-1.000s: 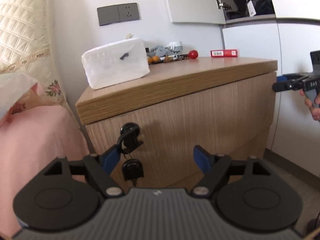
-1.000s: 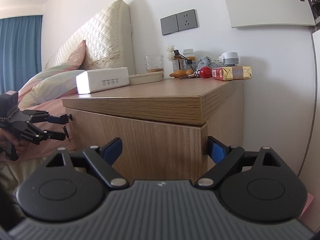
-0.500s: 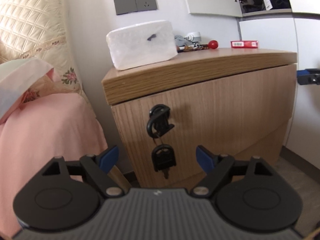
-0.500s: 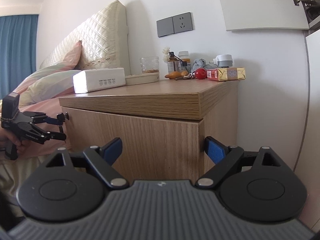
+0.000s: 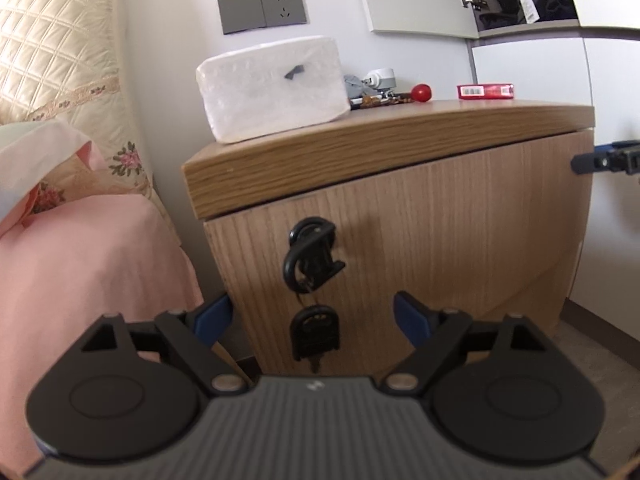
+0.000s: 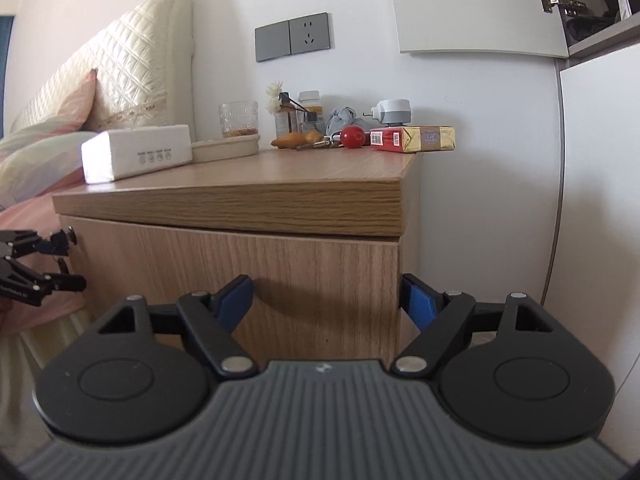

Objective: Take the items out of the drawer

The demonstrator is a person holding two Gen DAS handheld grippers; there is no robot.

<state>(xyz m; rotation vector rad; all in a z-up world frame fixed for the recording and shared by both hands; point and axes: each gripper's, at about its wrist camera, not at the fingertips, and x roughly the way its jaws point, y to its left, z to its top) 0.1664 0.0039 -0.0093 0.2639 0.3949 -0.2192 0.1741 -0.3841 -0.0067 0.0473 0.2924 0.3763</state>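
Observation:
The wooden nightstand's drawer front [image 5: 440, 240] is shut, with a thin dark gap under the top. A black key with a ring [image 5: 312, 256] sits in its lock, and a second black key [image 5: 316, 332] hangs below it. My left gripper [image 5: 312, 320] is open just in front of the keys, one blue pad on each side, touching nothing. In the right wrist view the left gripper [image 6: 48, 268] appears by the lock at the far left. My right gripper [image 6: 326, 300] is open and empty, straddling the nightstand's right front corner [image 6: 394, 280]. The drawer's contents are hidden.
On the nightstand top lie a white tissue pack [image 5: 272, 88], a red ball [image 5: 422, 92], a red and gold box [image 6: 412, 140], a glass [image 6: 239, 119] and small bottles. A pink bed [image 5: 80, 280] borders the left side. A white wardrobe [image 5: 528, 68] stands at the right.
My left gripper has moved closer to the drawer front, and the keys now sit centred between its fingers. The right gripper has edged nearer the nightstand's corner. Both stay open.

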